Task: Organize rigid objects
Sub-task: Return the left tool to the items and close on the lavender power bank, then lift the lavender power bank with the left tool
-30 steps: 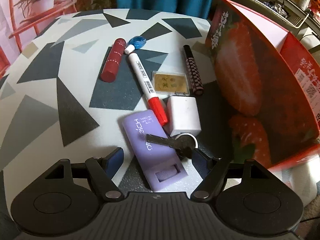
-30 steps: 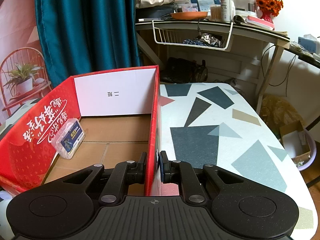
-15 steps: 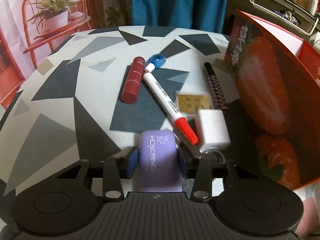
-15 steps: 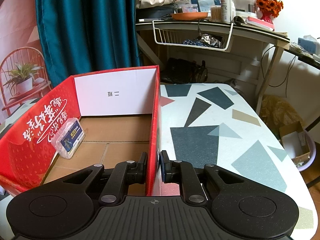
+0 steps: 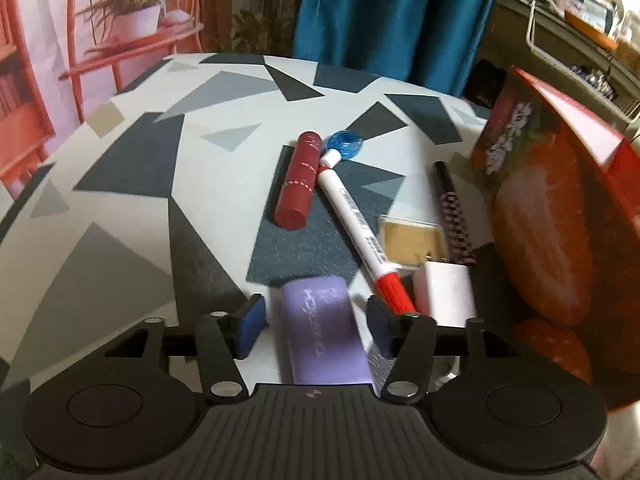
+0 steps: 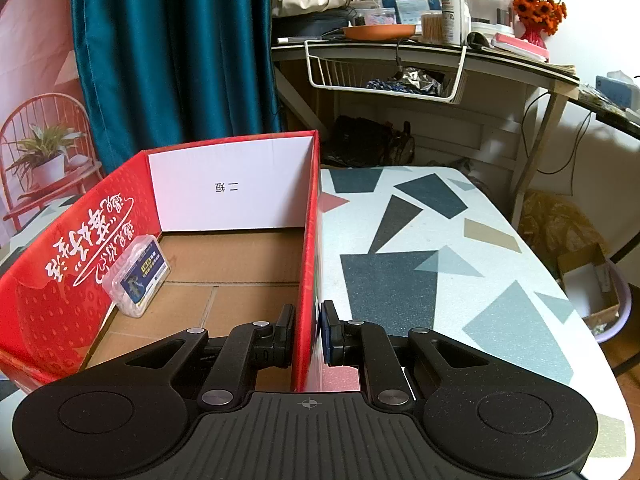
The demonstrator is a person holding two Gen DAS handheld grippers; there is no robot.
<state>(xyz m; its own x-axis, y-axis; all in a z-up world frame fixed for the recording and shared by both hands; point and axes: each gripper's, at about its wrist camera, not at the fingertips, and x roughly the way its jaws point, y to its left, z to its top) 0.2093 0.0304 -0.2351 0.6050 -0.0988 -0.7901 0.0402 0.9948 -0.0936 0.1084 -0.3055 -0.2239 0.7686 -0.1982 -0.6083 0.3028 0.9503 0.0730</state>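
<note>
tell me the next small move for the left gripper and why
Probably close squarely on the purple case. The left gripper straddles it, but its jaws are opening and both pads stand clear of its sides, so nothing is gripped. The right gripper already pinches the red box wall, ready to receive it.

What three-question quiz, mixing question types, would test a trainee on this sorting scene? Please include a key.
1. True or false: the right gripper is clamped on a wall of the red box.
2. What lies between the fingers of the left gripper? A. purple case B. white charger C. red tube
3. How many items lie inside the box?

Key: 1 true; 2 A; 3 one, the clear plastic case.
</note>
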